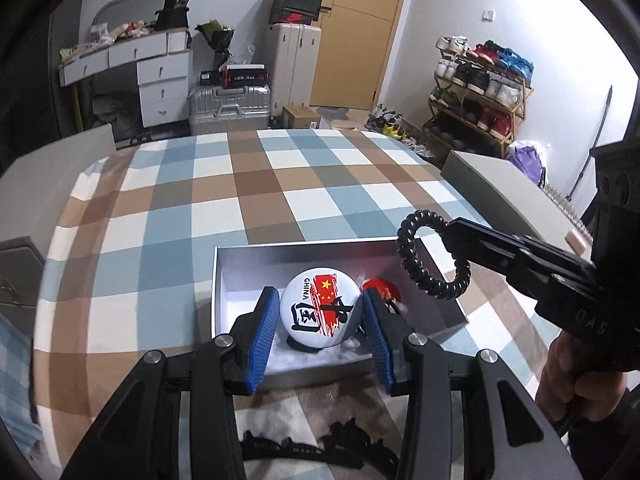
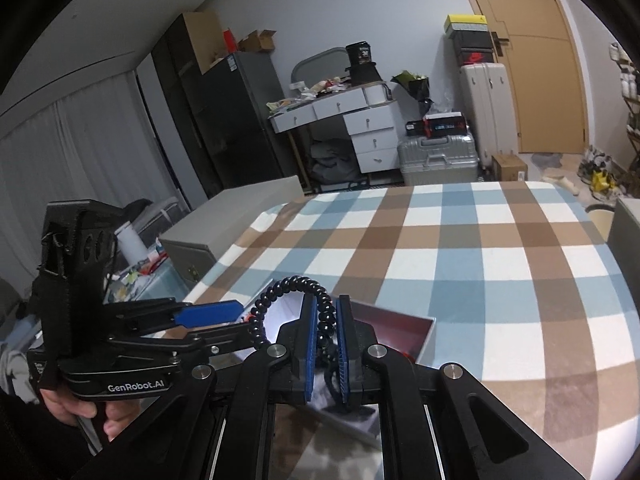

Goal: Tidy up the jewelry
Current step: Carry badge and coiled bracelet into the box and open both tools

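In the left wrist view my left gripper (image 1: 322, 306) is shut on a round white badge (image 1: 320, 308) printed with "CHINA" and a red flag, held just above an open white box (image 1: 224, 276). A red item (image 1: 384, 292) lies inside the box behind the right pad. My right gripper (image 1: 456, 226) reaches in from the right, shut on a black bead bracelet (image 1: 416, 268) that hangs as a loop over the box's right side. In the right wrist view the blue pads (image 2: 310, 332) pinch the bracelet (image 2: 298, 284), with the box (image 2: 404, 330) behind and the left gripper (image 2: 216, 314) at the left.
A checked blue, brown and white cloth (image 1: 240, 184) covers the table. A black lacy band (image 1: 320, 448) lies on it near the front edge. Grey boxes stand at the table's right (image 1: 500, 188) and left (image 1: 52, 164) sides. Furniture, suitcases and a shoe rack stand beyond.
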